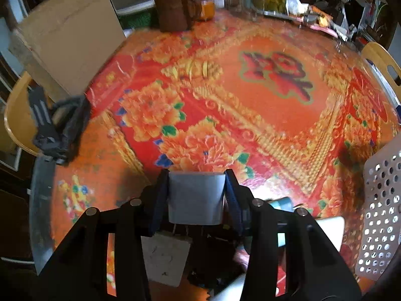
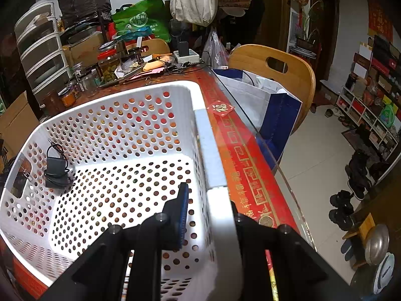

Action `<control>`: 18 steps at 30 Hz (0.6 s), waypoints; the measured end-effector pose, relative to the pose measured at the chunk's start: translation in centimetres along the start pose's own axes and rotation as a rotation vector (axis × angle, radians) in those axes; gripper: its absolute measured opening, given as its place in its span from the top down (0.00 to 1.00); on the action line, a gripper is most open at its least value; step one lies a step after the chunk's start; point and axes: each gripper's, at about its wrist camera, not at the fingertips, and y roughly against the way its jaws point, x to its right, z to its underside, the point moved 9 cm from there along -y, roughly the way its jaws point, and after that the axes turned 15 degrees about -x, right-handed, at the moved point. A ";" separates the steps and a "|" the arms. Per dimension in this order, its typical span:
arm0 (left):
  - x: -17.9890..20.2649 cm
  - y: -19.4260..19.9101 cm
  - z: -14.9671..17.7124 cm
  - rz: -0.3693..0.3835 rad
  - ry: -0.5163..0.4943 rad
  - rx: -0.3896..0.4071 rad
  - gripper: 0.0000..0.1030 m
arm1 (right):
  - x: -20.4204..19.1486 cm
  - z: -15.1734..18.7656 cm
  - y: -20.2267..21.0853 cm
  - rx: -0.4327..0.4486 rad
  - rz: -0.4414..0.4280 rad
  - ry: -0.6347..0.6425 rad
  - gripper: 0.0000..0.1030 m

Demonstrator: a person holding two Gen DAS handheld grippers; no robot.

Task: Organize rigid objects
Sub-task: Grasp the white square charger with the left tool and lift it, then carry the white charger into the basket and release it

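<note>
Left wrist view: left tool (image 1: 196, 195) is clamping a grey block (image 1: 196, 198) above the desk (image 1: 250, 105); right tool (image 2: 209, 213) is gripping the basket (image 2: 213, 150) rim. Next: carrying the block rightward into it.

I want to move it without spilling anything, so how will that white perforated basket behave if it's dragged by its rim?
The white basket looks like stiff, thin plastic, so probably light. It holds only a black charger, which may slide. The right gripper straddles one rim wall, so the far side could swing across the glossy tablecloth.
</note>
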 end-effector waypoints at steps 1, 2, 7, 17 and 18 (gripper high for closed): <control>0.0 1.0 0.0 -0.014 0.004 0.025 0.60 | 0.0 0.0 0.0 0.000 0.000 0.000 0.85; 0.1 2.0 0.0 -0.023 0.005 0.046 0.60 | -0.1 0.0 0.0 0.000 0.000 0.001 0.85; 1.5 7.7 0.1 -0.057 -0.014 0.165 0.60 | -0.1 -0.1 0.1 0.002 -0.008 0.002 0.85; 5.7 16.1 1.9 -0.089 -0.081 0.324 0.60 | 0.0 -0.2 0.0 0.005 -0.021 0.008 0.85; 6.4 16.7 2.1 -0.089 -0.094 0.332 0.60 | 0.0 -0.2 0.1 0.005 -0.021 0.008 0.85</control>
